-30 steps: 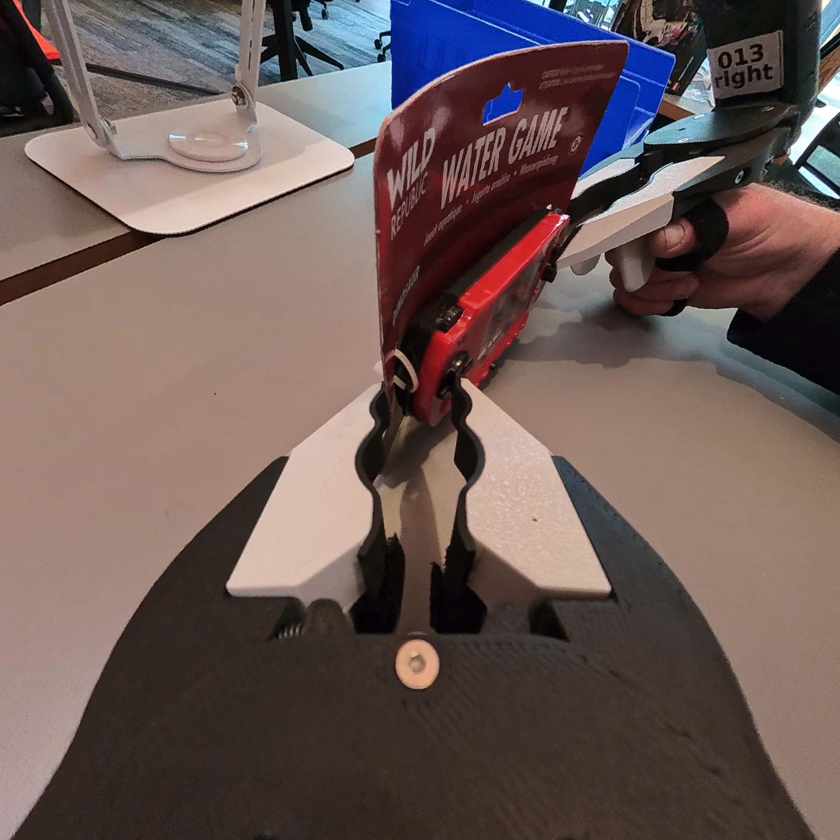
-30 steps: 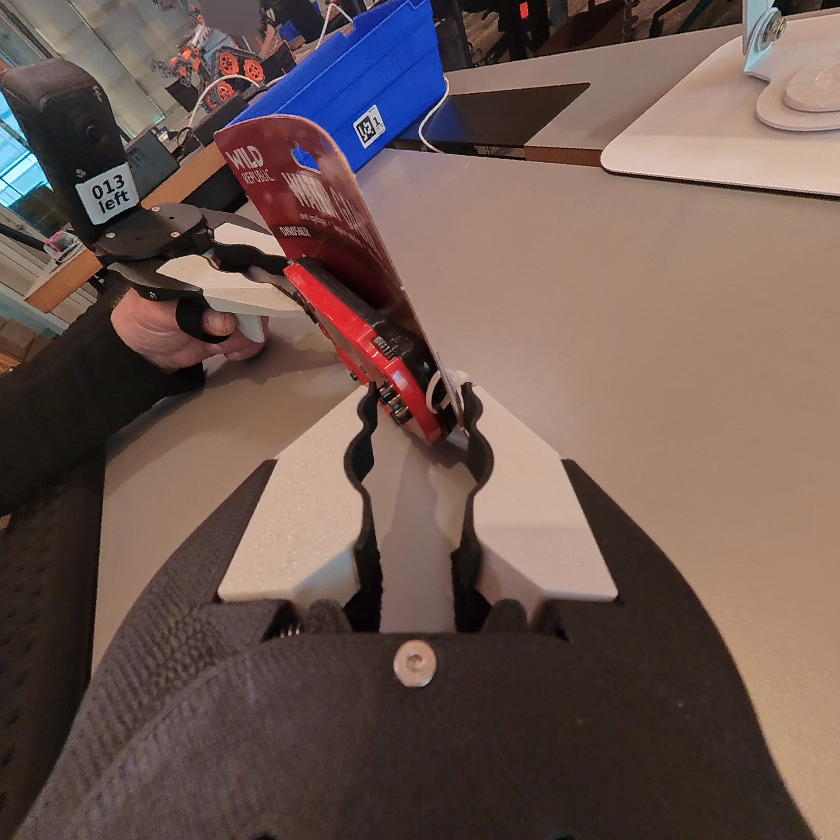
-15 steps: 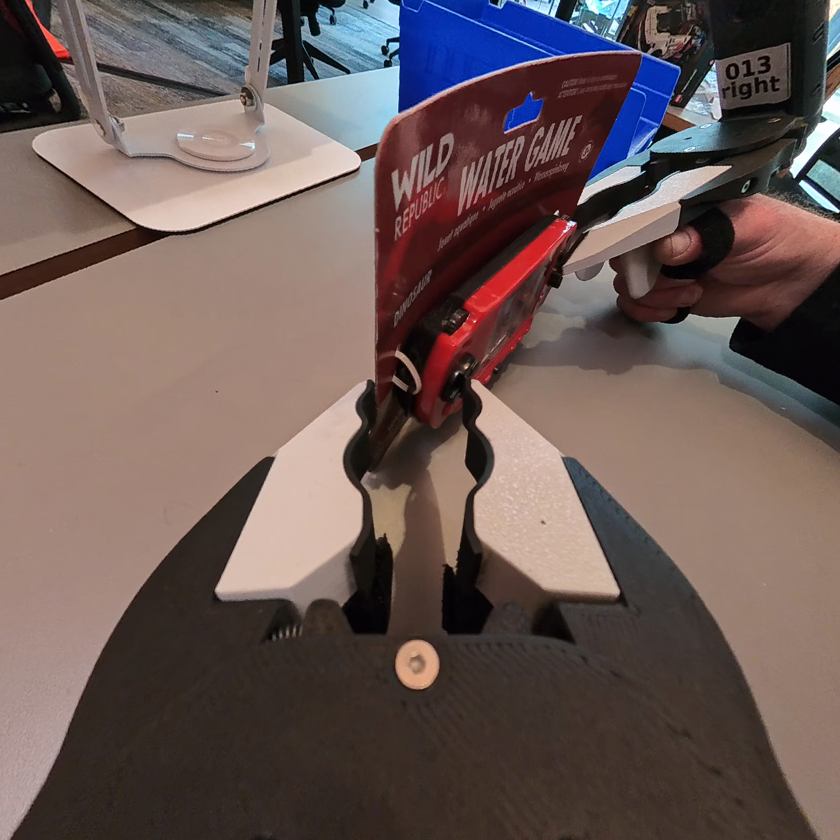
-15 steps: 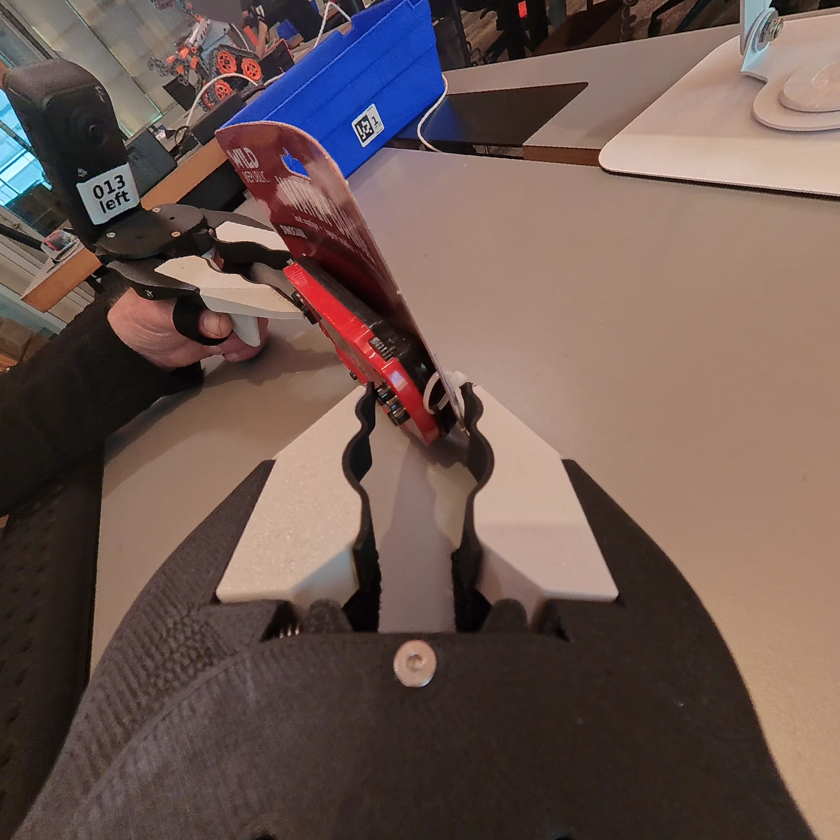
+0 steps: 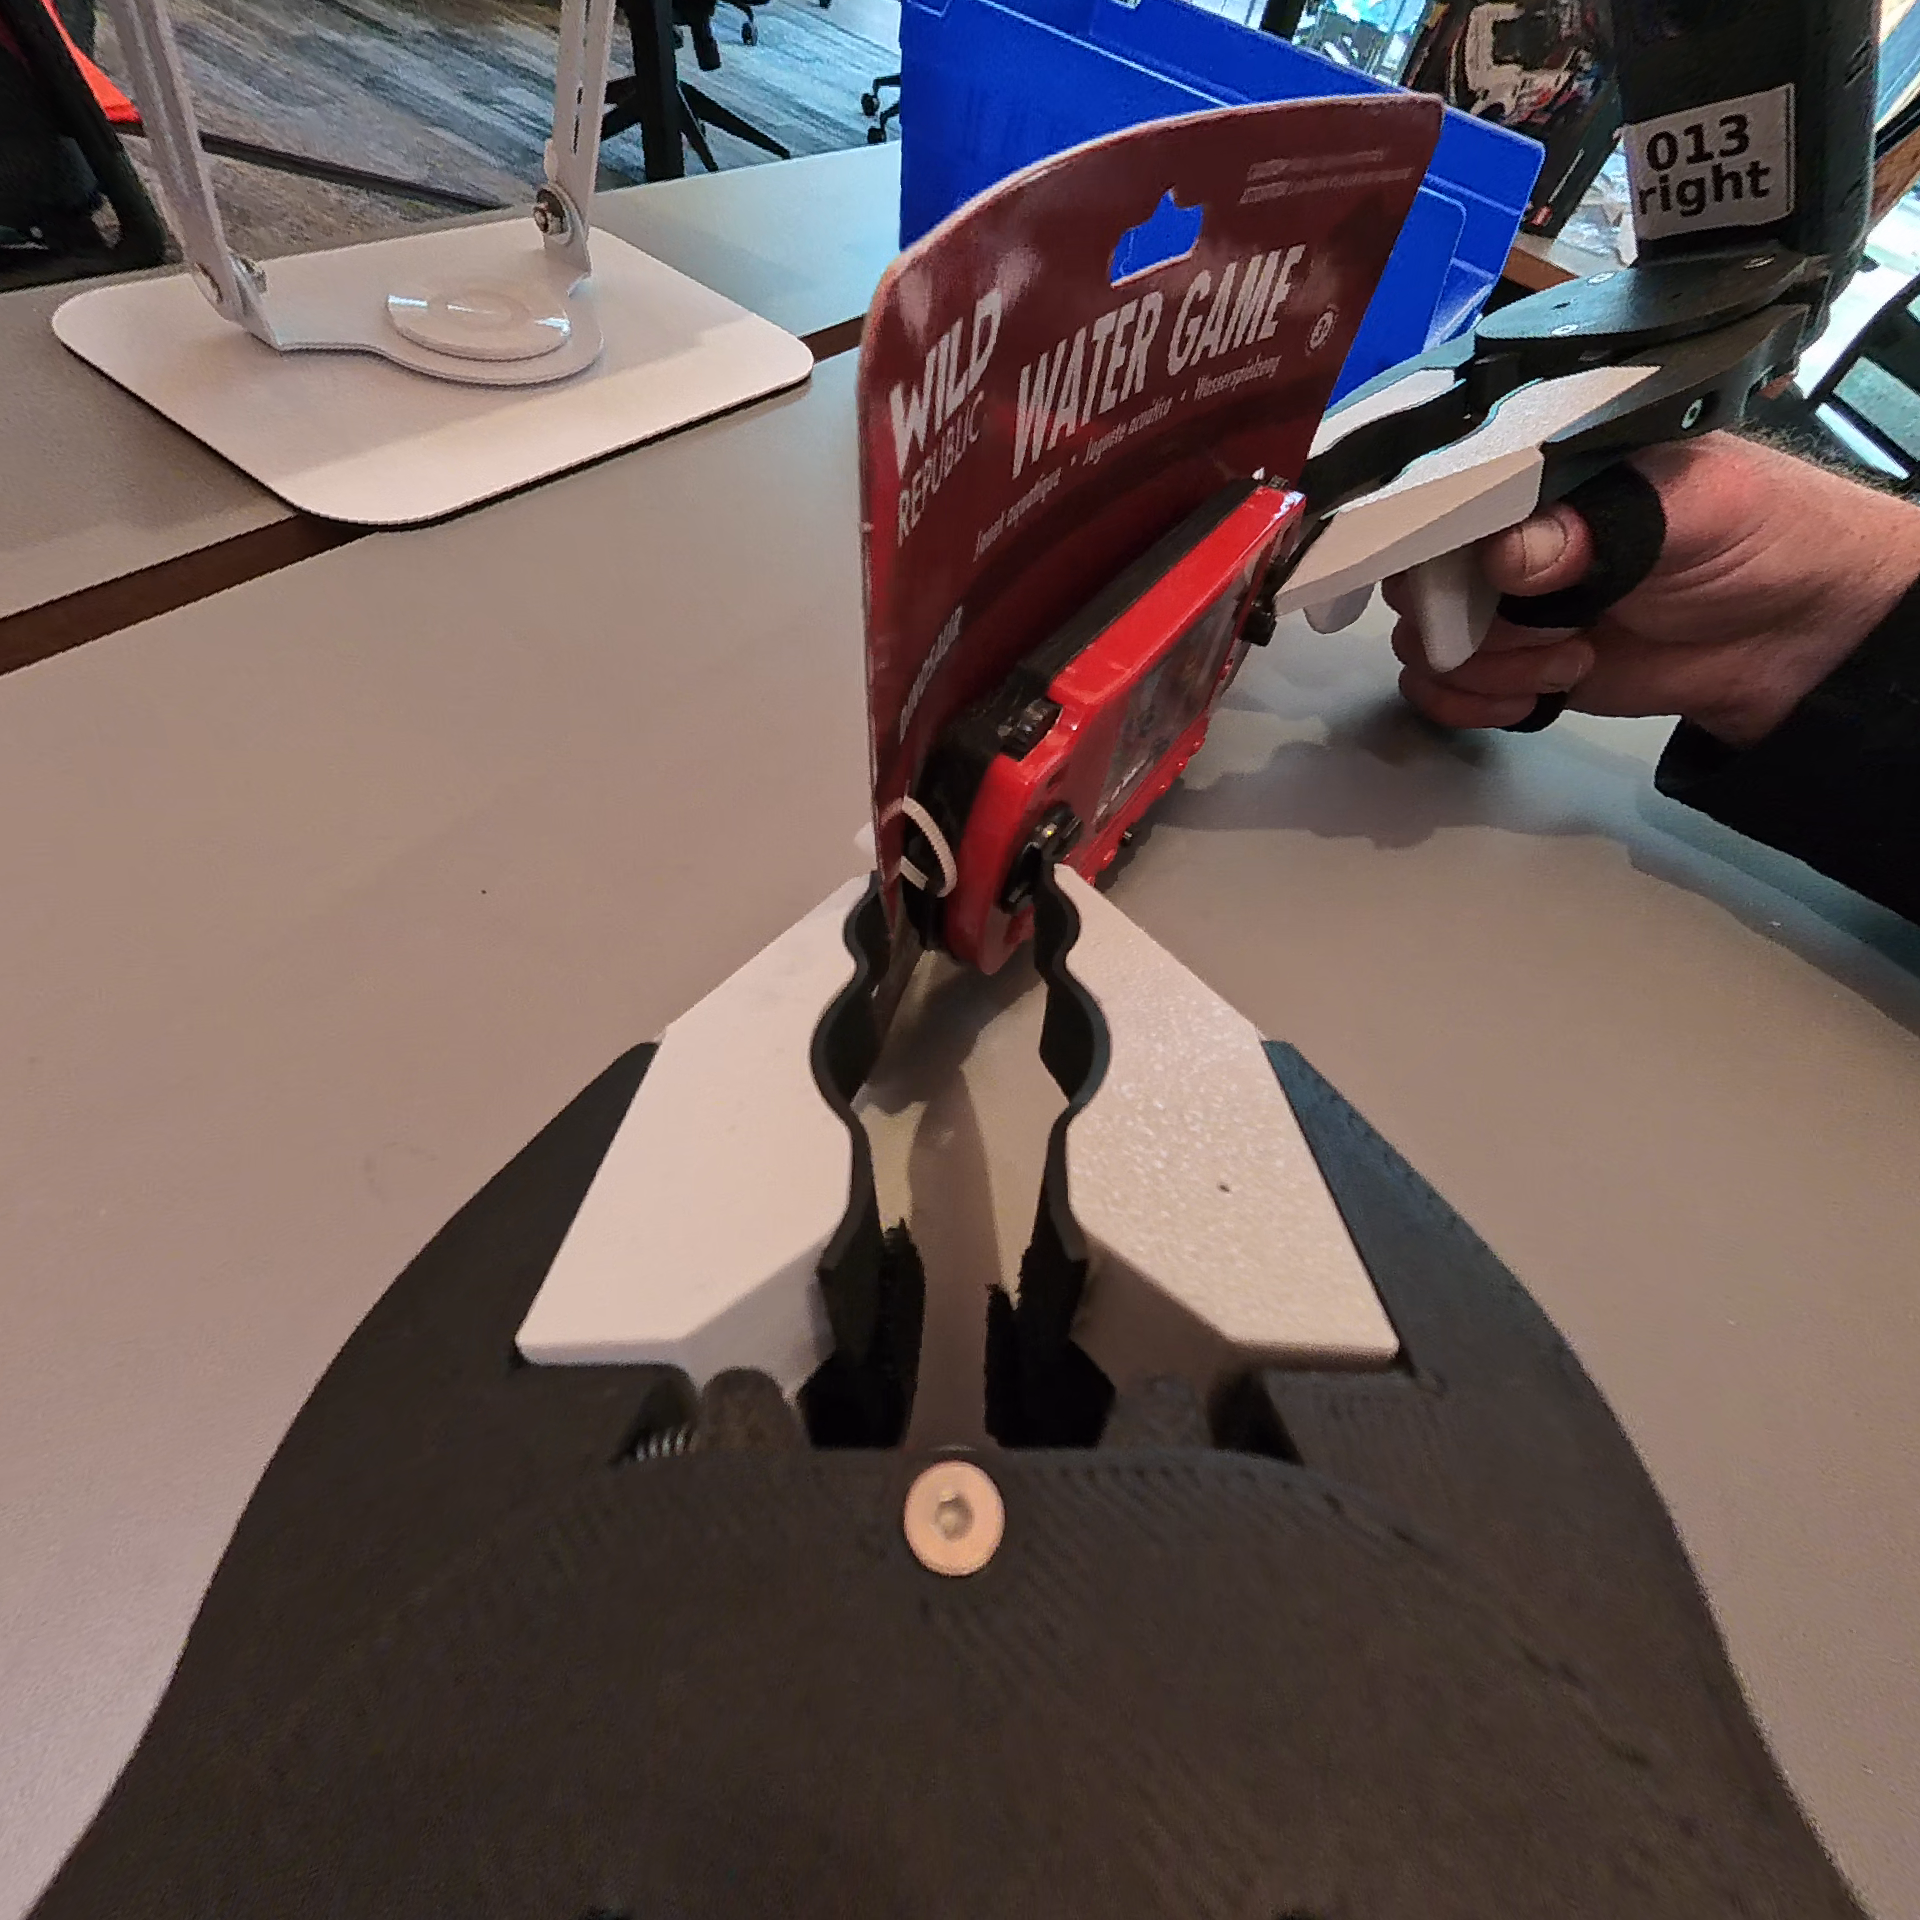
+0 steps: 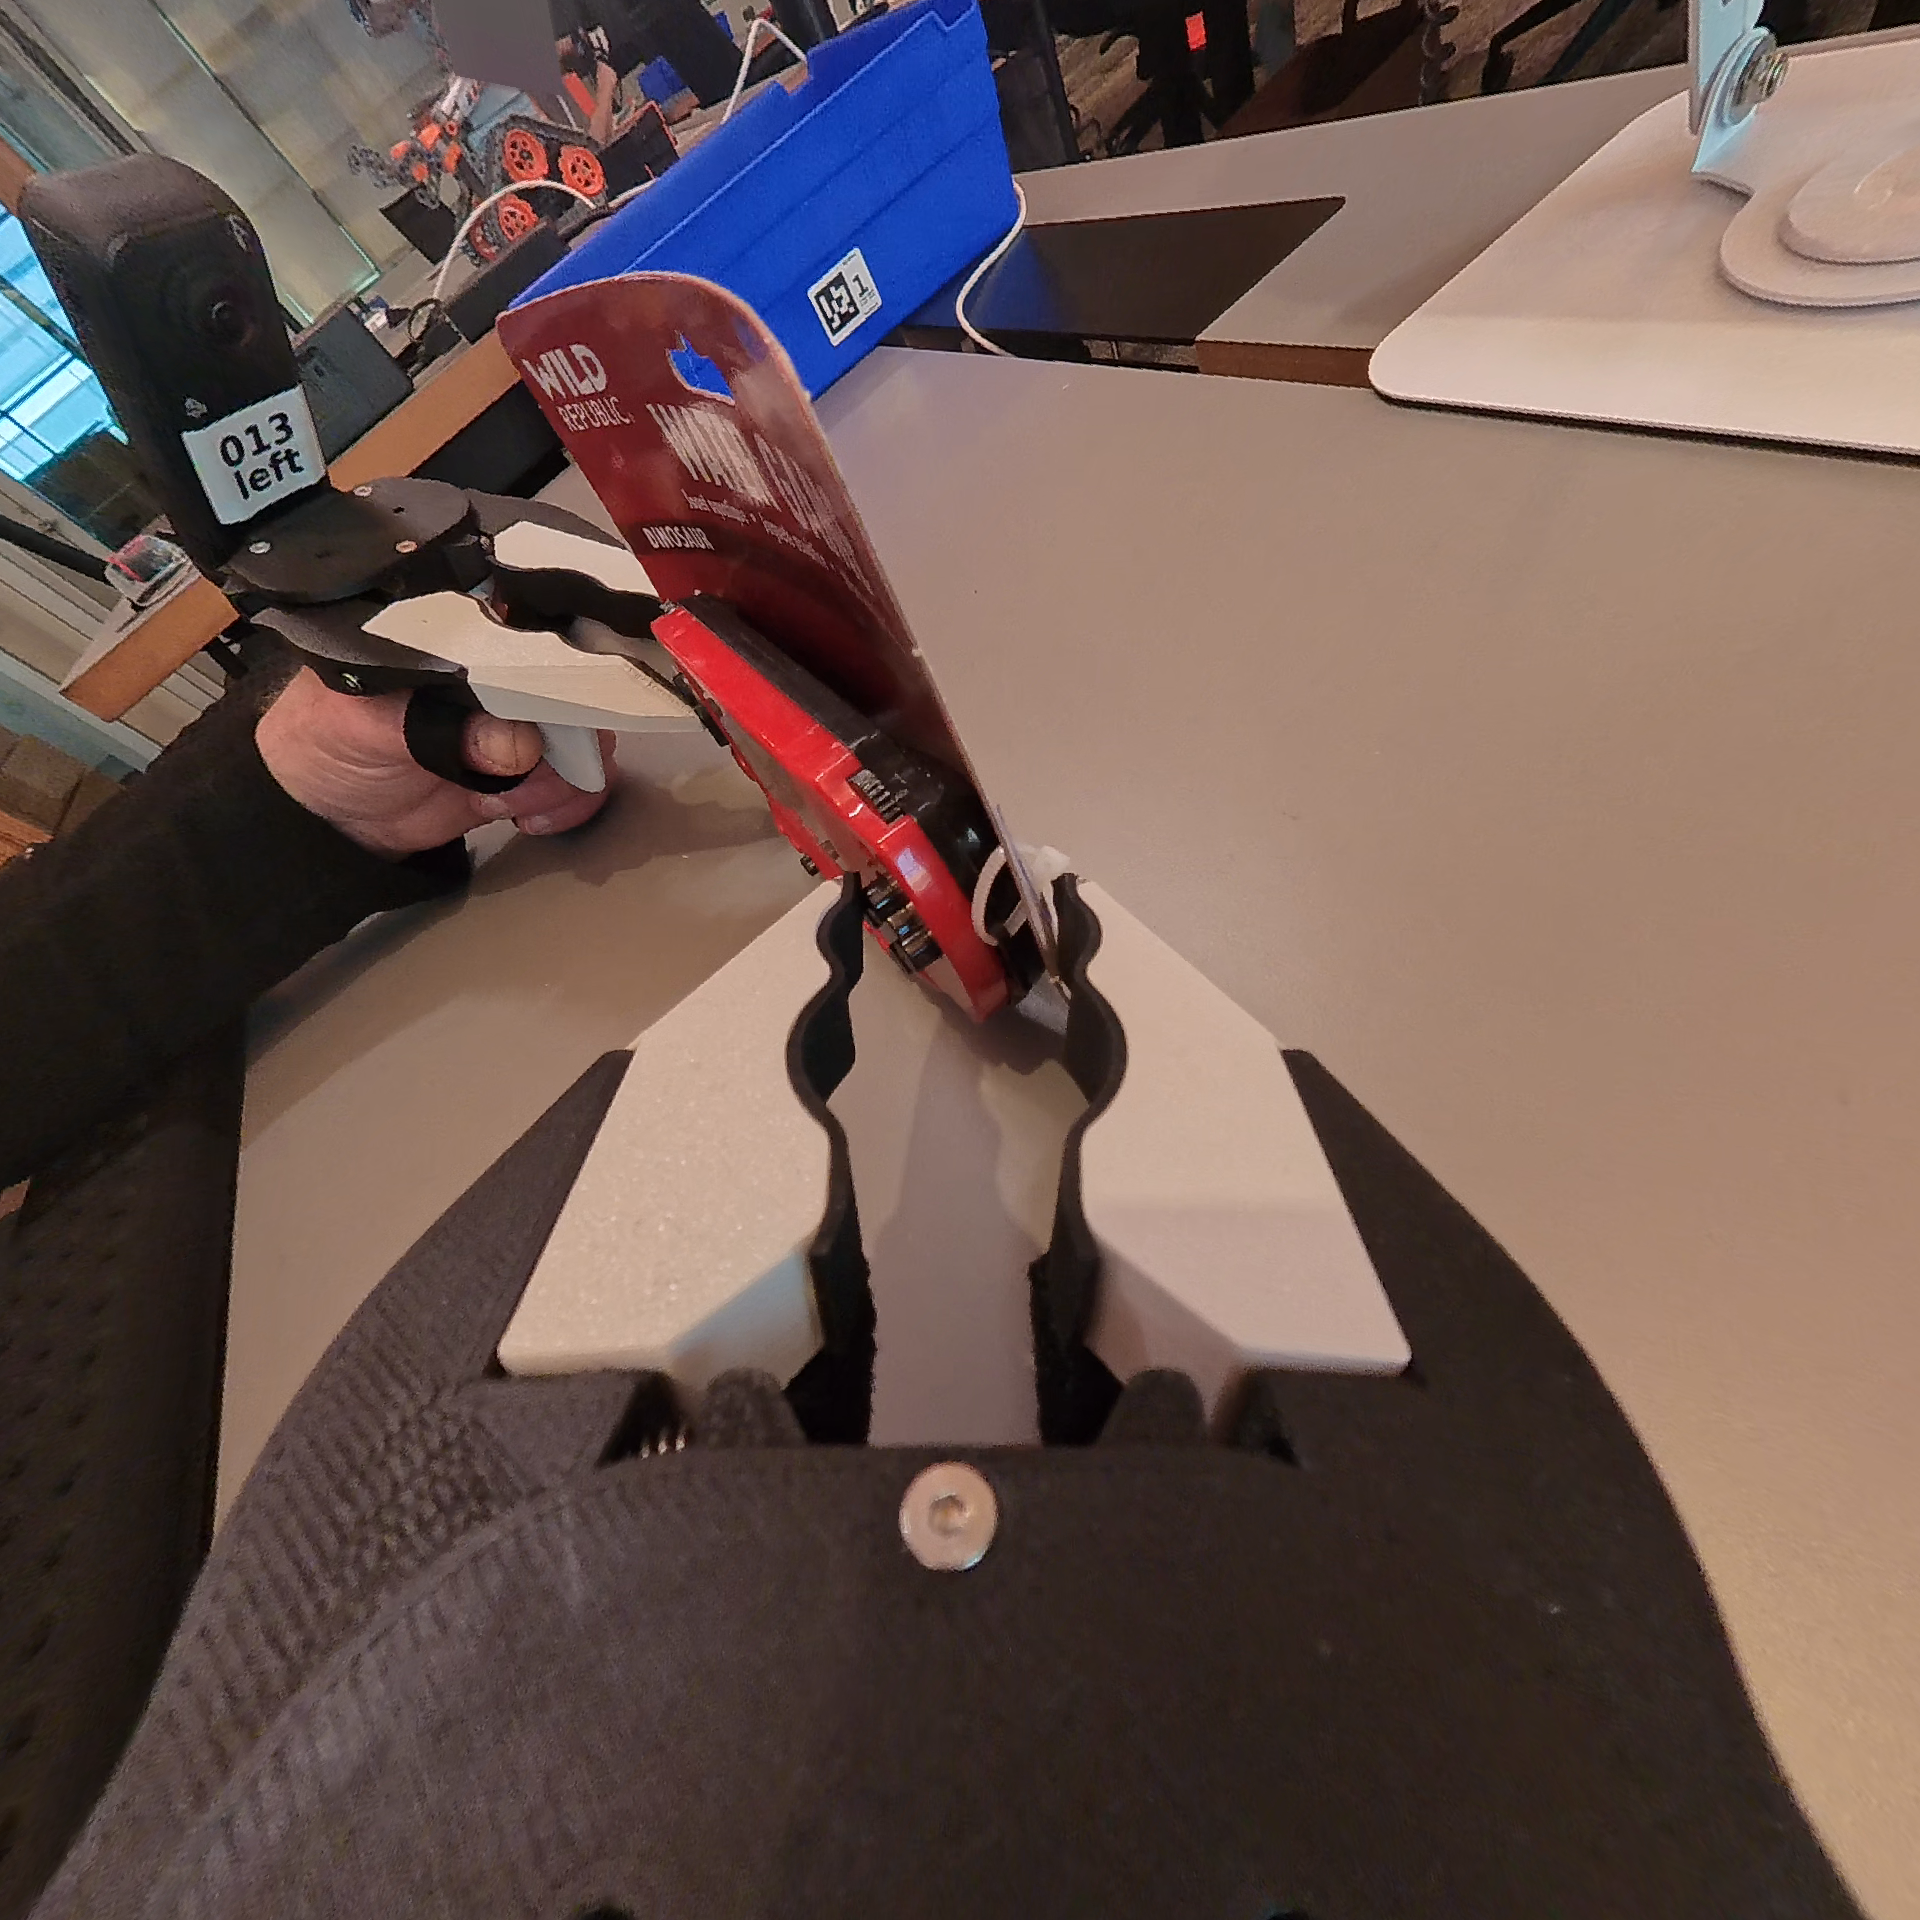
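A red handheld water game toy (image 5: 1101, 727), tied with a white zip tie to a dark red backing card (image 5: 1091, 364), stands on its long edge on the grey table (image 5: 416, 831). My left gripper (image 5: 961, 904) is shut on the toy's near end, one finger on the card and one on the red case. In the right wrist view, my right gripper (image 6: 961, 904) is shut on the opposite end of the toy (image 6: 821, 758), below the card (image 6: 748, 488). Each gripper also shows in the other's view, the right gripper (image 5: 1288, 540) and the left gripper (image 6: 665, 665), each held by a hand.
A blue plastic bin (image 5: 1018, 114) stands at the table's far edge behind the toy; it also shows in the right wrist view (image 6: 831, 187). A white stand with a flat base (image 5: 416, 374) sits on the neighbouring table, across a dark seam. A sleeved arm (image 6: 125, 935) lies at the left.
My left jaws widened half a second ago and have narrowed again on the toy's end. The card has shifted slightly. My right gripper has hardly moved.
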